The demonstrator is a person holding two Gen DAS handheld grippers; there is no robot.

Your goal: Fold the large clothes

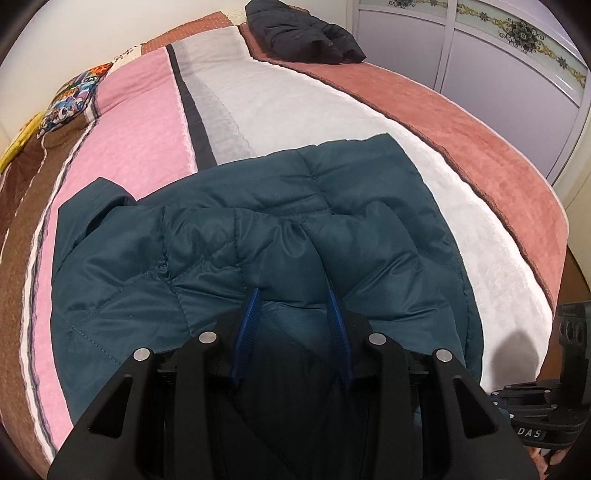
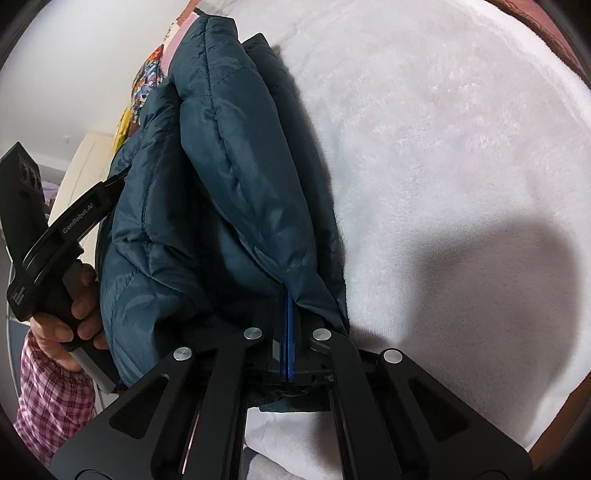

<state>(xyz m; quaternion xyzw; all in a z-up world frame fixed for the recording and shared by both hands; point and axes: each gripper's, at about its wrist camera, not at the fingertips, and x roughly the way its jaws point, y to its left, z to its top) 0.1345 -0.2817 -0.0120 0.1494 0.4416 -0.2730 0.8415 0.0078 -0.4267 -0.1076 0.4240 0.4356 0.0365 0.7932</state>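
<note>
right gripper (image 2: 287, 314) clamped on teal puffer jacket (image 2: 221, 177), white fleece blanket (image 2: 443, 147) beneath

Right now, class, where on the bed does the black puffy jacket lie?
In the left wrist view, the black puffy jacket lies at the far end of the bed, on the rust-pink blanket, well beyond the teal quilted jacket.

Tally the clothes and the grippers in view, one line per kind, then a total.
Teal quilted jacket, spread on the bed: 1
Black jacket, bundled at the bed's far end: 1
Grippers: 2, the left gripper with the teal jacket bunched between its fingers, the right gripper shut on that jacket's edge
Total: 4
</note>
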